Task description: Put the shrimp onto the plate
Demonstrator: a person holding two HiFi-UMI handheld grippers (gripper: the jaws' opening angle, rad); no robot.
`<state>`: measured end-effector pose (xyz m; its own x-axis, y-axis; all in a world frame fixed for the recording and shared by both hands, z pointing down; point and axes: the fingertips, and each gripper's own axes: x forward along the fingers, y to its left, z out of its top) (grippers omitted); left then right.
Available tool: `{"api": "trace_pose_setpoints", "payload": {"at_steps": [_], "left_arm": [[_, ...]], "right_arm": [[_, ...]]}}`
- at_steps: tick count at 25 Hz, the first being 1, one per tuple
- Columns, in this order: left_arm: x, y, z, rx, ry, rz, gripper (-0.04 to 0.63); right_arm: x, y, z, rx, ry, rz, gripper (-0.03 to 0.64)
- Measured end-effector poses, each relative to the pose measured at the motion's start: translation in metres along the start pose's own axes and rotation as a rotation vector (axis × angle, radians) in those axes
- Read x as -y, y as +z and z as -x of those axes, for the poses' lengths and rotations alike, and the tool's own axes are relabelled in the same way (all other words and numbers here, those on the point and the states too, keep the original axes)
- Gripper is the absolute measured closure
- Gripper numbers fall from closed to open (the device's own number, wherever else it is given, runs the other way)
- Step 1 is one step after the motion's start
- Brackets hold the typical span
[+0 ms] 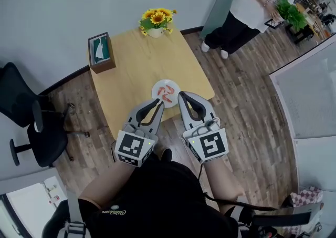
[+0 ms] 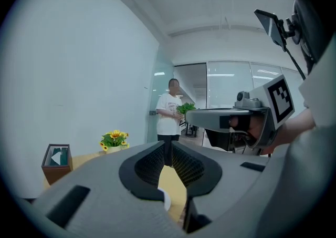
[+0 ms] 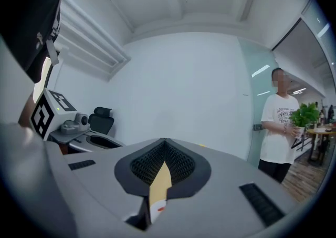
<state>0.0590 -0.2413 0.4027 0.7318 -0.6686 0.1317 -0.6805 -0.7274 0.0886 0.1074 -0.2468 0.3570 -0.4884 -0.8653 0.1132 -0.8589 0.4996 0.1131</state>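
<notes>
A white plate lies near the front edge of the wooden table, and several orange shrimp rest on it. My left gripper is shut and holds nothing, its tips at the plate's near left rim. My right gripper is also shut and holds nothing, its tips at the plate's right rim. Through the slit under the shut jaws, the left gripper view shows a sliver of the plate. The right gripper view shows the plate with a red speck of shrimp.
A brown tissue box stands at the table's far left and a pot of sunflowers at the back. A black office chair is on the left. A person stands at the far right by a glass partition.
</notes>
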Motion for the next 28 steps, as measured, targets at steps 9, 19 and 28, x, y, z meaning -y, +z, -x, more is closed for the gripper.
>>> {"api": "trace_pose_setpoints", "payload": {"at_steps": [9, 19, 28], "left_arm": [[0.013, 0.024, 0.006, 0.048, -0.007, -0.041, 0.555], [0.019, 0.036, 0.01, 0.08, -0.013, -0.059, 0.578], [0.019, 0.037, 0.013, 0.087, -0.009, -0.056, 0.594]], "right_arm": [[0.0, 0.002, 0.032, 0.052, -0.054, -0.093, 0.614], [-0.004, -0.001, 0.035, 0.044, -0.052, -0.105, 0.614], [-0.007, -0.002, 0.035, 0.047, -0.041, -0.105, 0.614]]}}
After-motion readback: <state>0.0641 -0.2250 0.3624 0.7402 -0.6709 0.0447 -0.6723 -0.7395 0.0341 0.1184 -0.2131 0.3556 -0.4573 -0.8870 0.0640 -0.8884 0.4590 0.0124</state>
